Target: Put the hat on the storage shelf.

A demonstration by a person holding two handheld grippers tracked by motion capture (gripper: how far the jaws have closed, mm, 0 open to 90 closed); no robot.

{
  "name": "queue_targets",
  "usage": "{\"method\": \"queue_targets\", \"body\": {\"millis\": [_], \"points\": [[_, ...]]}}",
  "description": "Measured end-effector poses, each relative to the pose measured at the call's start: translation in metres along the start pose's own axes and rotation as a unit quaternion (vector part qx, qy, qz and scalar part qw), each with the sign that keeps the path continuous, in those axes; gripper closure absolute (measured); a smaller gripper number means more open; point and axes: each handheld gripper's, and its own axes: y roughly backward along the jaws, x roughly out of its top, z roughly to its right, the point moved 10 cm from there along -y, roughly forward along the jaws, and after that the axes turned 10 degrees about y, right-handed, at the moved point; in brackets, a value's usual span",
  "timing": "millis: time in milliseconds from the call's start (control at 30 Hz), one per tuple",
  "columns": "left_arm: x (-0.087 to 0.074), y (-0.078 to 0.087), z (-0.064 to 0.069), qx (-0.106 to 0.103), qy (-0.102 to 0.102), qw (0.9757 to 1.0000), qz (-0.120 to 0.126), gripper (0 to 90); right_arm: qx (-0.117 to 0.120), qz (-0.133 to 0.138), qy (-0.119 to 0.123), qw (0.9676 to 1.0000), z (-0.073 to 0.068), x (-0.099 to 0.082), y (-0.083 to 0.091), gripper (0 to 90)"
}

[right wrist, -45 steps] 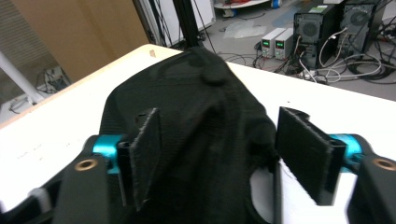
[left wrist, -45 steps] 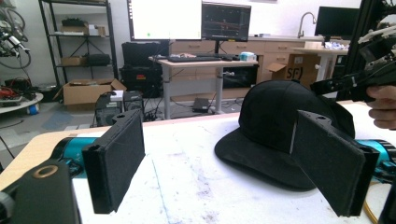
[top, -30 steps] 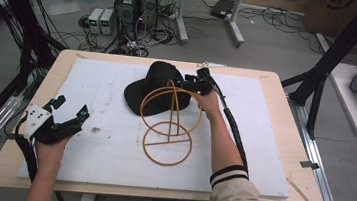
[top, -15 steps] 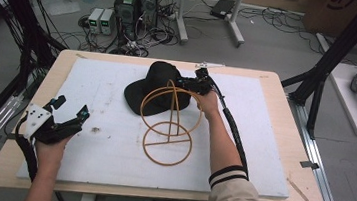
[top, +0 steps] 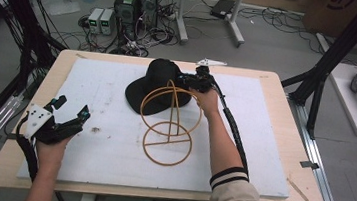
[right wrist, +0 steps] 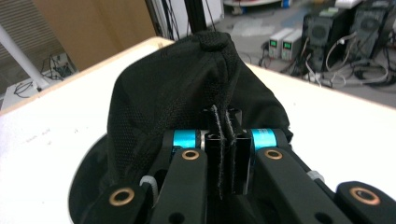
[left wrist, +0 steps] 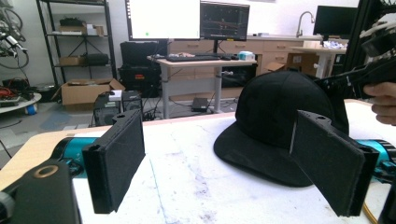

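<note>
On the desk (top: 273,140), the black cap (top: 155,85) lies upper centre, behind a wire hat stand (top: 169,124). The right gripper (right wrist: 223,154) has just closed, pinching its fabric. The left gripper (top: 66,116), lower left, gapes wide, empty.

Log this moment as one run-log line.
right gripper: jaws just closed, shut on black cap | left gripper: open, holding nothing, near table's left edge | wire hat stand: bare, in front of cap

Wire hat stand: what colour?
Mustard yellow; the wire hat stand shows best in the high view, in front of the black cap.
</note>
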Motion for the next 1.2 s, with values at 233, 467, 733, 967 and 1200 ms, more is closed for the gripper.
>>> {"method": "queue_targets", "body": {"millis": [233,467,733,967,1200], "points": [[0.000,0.000,0.000,0.000,0.000,1.0000,-0.001,18.0,-0.005,0.030,0.016,0.9994,-0.006,0.017,0.006,88.7],[0.000,0.000,0.001,-0.001,-0.002,1.0000,-0.002,18.0,-0.015,0.058,0.024,0.9979,-0.008,0.032,0.015,88.6],[-0.001,-0.001,0.002,-0.002,-0.003,1.0000,-0.002,18.1,-0.027,0.084,0.040,0.9953,-0.009,0.049,0.028,88.6],[-0.002,-0.002,0.005,-0.004,-0.004,1.0000,-0.004,18.1,-0.034,0.109,0.045,0.9924,-0.012,0.067,0.042,88.5],[-0.002,-0.003,0.006,-0.004,-0.004,1.0000,-0.003,18.1,-0.038,0.132,0.042,0.9896,-0.011,0.082,0.060,88.5]]}}
